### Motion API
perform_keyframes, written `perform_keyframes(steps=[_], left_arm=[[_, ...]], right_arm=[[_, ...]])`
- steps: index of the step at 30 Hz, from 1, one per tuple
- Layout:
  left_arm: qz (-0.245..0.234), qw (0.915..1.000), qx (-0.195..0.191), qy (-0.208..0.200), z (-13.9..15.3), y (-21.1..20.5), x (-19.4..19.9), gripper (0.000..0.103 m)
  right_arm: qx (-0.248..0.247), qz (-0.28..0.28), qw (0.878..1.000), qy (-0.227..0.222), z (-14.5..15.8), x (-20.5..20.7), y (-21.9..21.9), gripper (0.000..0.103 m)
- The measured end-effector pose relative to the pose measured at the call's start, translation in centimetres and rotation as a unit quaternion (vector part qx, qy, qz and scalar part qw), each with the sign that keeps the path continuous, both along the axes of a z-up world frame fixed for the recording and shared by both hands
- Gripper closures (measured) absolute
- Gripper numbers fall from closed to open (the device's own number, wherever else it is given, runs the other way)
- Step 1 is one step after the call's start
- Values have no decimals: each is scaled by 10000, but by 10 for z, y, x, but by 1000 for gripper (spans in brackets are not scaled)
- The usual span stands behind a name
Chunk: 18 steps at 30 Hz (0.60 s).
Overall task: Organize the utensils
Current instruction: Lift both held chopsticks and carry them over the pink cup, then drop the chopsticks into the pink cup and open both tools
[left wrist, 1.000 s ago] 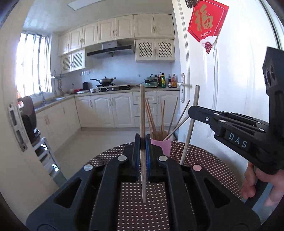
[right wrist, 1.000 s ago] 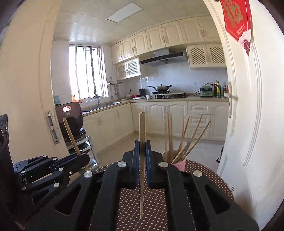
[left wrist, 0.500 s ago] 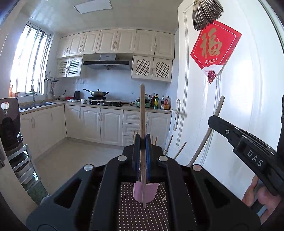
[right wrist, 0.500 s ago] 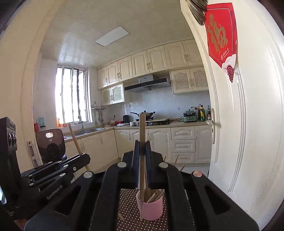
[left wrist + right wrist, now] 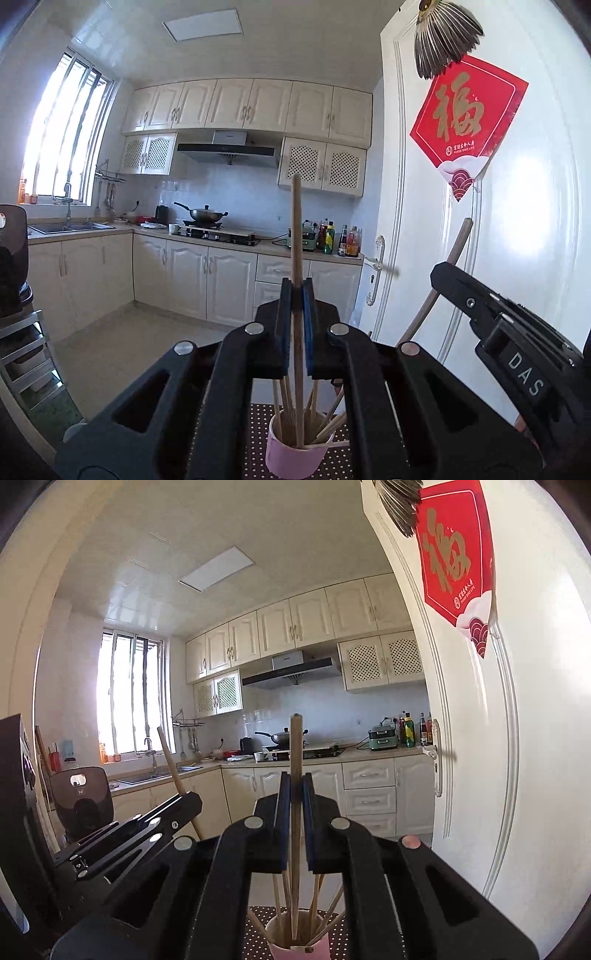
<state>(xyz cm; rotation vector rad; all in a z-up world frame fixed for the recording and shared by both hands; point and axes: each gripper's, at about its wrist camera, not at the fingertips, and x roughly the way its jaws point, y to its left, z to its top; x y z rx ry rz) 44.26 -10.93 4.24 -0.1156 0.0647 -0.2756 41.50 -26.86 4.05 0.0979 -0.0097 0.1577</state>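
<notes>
A pink cup (image 5: 293, 456) with several wooden chopsticks stands on the dotted tablecloth (image 5: 341, 467); it also shows in the right wrist view (image 5: 295, 949). My left gripper (image 5: 296, 291) is shut on an upright chopstick (image 5: 296, 229) whose lower end reaches into the cup. My right gripper (image 5: 295, 786) is shut on another upright chopstick (image 5: 295, 746), its lower end also inside the cup. The right gripper appears in the left wrist view (image 5: 491, 317), the left gripper in the right wrist view (image 5: 147, 830).
A white door (image 5: 517, 240) with a red paper sign (image 5: 467, 122) stands close on the right. Kitchen cabinets (image 5: 184, 280), a stove with a wok (image 5: 205, 214) and a window (image 5: 62, 136) lie beyond. A dark chair (image 5: 83, 801) is at the left.
Both grippers have risen and tilted over the cup, which slid from ahead to below the jaws. The held chopsticks' lower ends now reach into the cup.
</notes>
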Motion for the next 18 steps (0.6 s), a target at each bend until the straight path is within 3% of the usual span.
perform_keyframes(steps=[18], left_arm=[[-285,9973,429,516,-58,-5,22,96]], right_arm=[[-277,73,9977,621,-44,23,6,98]])
